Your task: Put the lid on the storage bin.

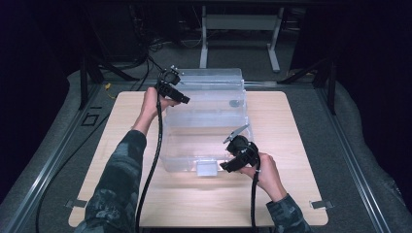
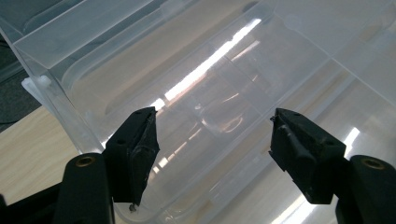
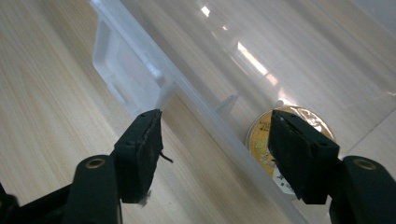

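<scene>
A clear plastic storage box (image 1: 187, 155) stands in the middle of the wooden table with its lid (image 1: 209, 80) swung open at the back. My left gripper (image 1: 182, 97) is open at the box's back left corner, and in the left gripper view the left gripper (image 2: 212, 122) spans clear plastic (image 2: 210, 60). My right gripper (image 1: 227, 167) is open at the front right corner. In the right gripper view the right gripper (image 3: 215, 116) straddles the front wall (image 3: 201, 112). A round gold disc (image 3: 306, 121) lies inside the box, just beyond the right jaw.
A clear latch (image 1: 206, 168) (image 3: 123, 70) juts from the middle of the box's front wall. The light wooden table (image 1: 291, 131) has bare surface on all sides of the box. A white metal frame (image 1: 240, 22) stands on the floor beyond the table.
</scene>
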